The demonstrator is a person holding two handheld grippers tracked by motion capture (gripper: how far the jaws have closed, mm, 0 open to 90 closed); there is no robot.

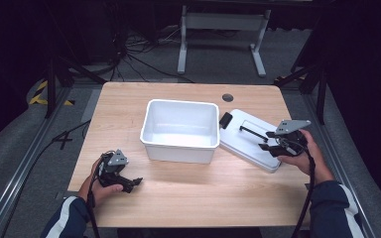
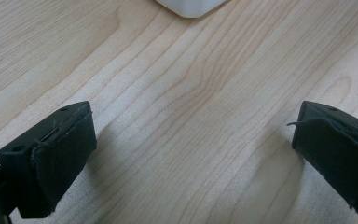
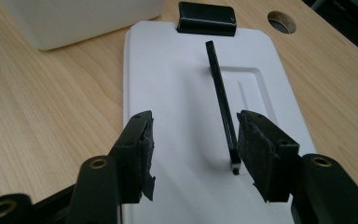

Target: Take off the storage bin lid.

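A white plastic bin [image 1: 179, 130] stands empty in the middle of the wooden table [image 1: 129, 104]. Its white lid [image 1: 245, 144] lies flat to the right of it, with a thin black handle bar [image 1: 252, 132] and a black latch [image 1: 225, 119]. My right gripper [image 1: 268, 142] hovers open over the lid's near end. In the right gripper view the handle bar [image 3: 221, 98] runs between the jaws, close to the right pad [image 3: 254, 149], and my right gripper [image 3: 196, 128] is not closed on it. My left gripper [image 1: 133, 183] rests open at the table's front left, over bare wood [image 2: 193, 126].
A round cable hole [image 1: 227, 97] sits in the table behind the lid, also in the right gripper view [image 3: 282, 21]. The bin's corner [image 2: 191, 7] shows ahead of the left jaws. Behind the table are a white desk frame [image 1: 223, 29] and floor cables [image 1: 129, 54].
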